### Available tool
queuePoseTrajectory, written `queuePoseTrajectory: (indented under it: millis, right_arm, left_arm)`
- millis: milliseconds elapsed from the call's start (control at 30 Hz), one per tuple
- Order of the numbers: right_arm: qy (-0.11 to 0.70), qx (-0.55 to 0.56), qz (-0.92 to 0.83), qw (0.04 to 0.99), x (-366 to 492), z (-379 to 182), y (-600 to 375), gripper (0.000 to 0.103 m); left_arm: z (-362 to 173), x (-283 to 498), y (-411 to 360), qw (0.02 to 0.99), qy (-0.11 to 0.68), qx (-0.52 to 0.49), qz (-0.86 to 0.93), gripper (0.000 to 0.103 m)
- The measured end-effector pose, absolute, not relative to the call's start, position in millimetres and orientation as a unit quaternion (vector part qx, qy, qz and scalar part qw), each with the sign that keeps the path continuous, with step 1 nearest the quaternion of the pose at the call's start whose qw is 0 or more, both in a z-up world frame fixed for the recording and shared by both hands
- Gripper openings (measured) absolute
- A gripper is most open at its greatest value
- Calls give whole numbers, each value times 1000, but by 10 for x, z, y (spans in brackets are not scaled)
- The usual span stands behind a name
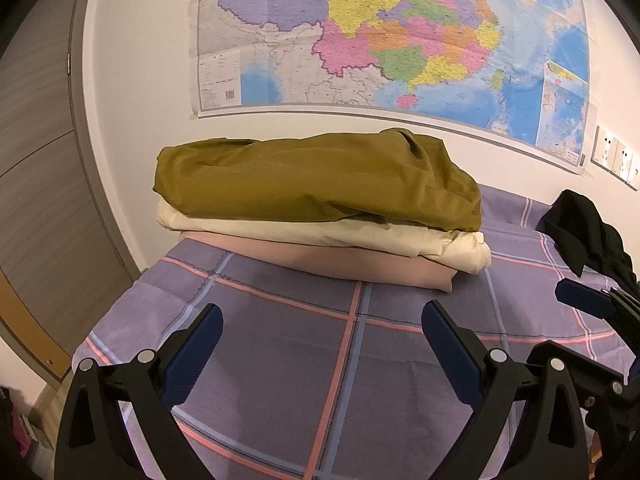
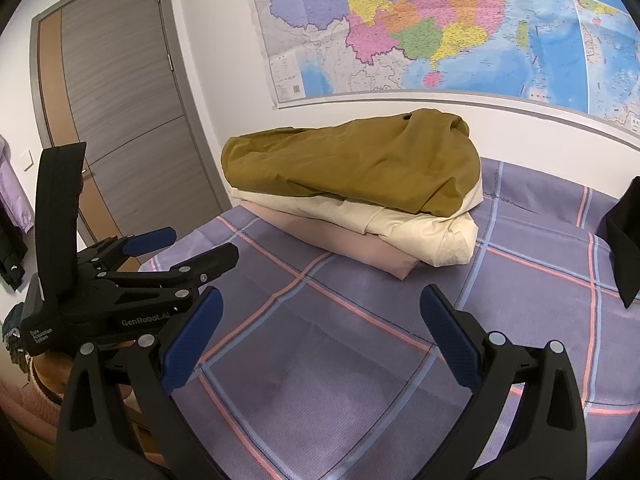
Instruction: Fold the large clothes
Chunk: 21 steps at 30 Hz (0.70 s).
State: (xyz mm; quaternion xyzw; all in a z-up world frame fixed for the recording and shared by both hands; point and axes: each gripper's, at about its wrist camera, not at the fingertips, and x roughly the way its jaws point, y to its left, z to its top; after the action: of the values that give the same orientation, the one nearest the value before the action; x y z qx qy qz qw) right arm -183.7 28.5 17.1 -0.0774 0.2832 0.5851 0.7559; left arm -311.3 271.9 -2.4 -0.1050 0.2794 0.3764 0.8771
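Both grippers are idle right now: the left hand-held gripper (image 1: 322,334) and the right hand-held gripper (image 2: 320,316) are spread wide with nothing between the pads, hovering low over the checked bedsheet (image 1: 288,360). Further back by the wall sits a stack of three folded pieces, an olive-green garment (image 2: 352,168) on a cream garment (image 2: 420,232) on a pinkish one (image 2: 348,246), so I'd say that much is done. Long axis of the stack runs roughly along the wall under the map (image 2: 440,28). What's left looks like the black garment (image 1: 584,232), crumpled at the right side of the bed, well apart from the stack.
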Motion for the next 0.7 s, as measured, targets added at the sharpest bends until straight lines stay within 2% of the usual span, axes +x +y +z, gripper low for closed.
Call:
queuePoseTrajectory:
  millis: [700]
  right_arm:
    - [293,-77,580,756,-1793,107,286,97]
  left_arm:
    - [-103,-3011,2719,875,290,-108,371,96]
